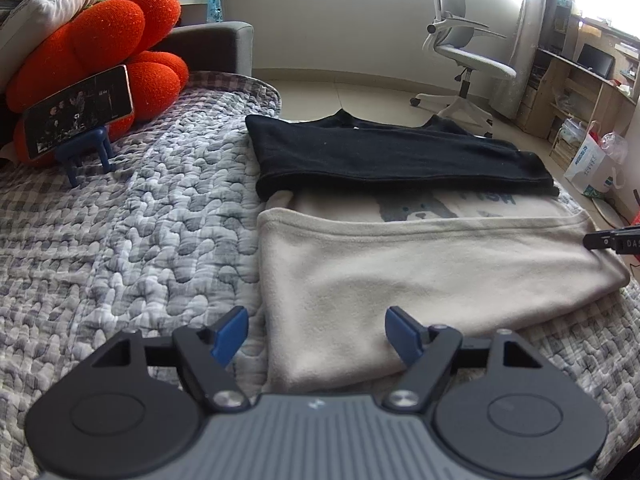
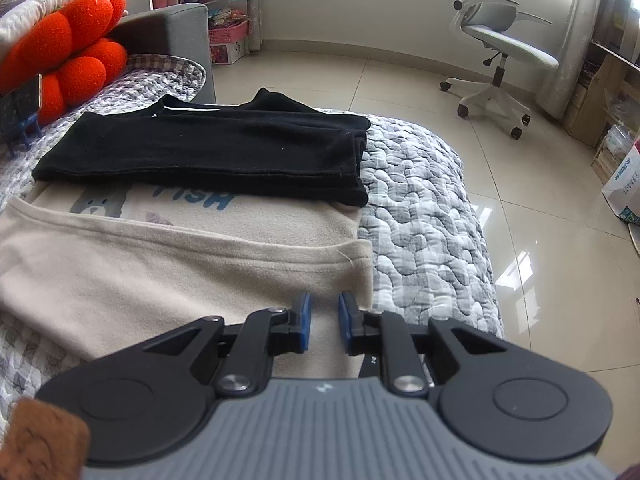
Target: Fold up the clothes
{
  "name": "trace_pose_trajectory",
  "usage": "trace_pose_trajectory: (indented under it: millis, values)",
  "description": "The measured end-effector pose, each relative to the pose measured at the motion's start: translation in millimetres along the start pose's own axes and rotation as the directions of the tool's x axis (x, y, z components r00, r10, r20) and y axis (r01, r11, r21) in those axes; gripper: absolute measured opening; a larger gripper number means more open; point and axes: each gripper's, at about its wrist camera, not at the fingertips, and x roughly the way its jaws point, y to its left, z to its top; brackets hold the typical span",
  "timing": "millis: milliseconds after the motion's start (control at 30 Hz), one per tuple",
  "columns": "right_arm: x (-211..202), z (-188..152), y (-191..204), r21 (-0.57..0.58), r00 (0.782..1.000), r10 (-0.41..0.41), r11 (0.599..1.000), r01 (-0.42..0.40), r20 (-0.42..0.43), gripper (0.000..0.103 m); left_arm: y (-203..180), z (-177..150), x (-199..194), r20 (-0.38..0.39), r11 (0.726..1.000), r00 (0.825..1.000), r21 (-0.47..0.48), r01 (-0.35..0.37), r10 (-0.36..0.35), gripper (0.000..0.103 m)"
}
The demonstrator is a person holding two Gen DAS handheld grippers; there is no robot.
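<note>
Left wrist: my left gripper (image 1: pixel 316 334) gapes, empty, over the beige garment (image 1: pixel 420 276); right gripper (image 2: pixel 323 322) narrowly parted, empty. Risk: snagging the fold.

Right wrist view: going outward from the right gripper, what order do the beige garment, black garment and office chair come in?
1. Beige garment, directly under the right gripper.
2. Black garment, folded just beyond it on the bed.
3. Office chair, far right, on the floor.

Your count on the bed: two folded garments.
You have one black garment (image 1: pixel 384 156), one beige garment (image 1: pixel 400 276), one phone (image 1: pixel 78 112) on one blue stand (image 1: pixel 86 152), one orange cushion (image 1: pixel 100 48), and one office chair (image 1: pixel 464 48).
</note>
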Motion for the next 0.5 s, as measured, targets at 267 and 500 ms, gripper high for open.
trace_pose_trajectory:
  millis: [267, 500]
  values:
    - [4, 5, -1, -0.014, 0.991, -0.128, 0.992, 0.128, 0.025, 0.026, 6, 0, 3, -0.021, 1.0, 1.0, -0.013, -0.023, 0.022, 0.076]
    - [-23, 3, 35, -0.135, 0.987, 0.061, 0.99, -0.041, 0.146, 0.036, 10, 3, -6, 0.004, 0.999, 0.999, -0.023, -0.033, 0.034, 0.077]
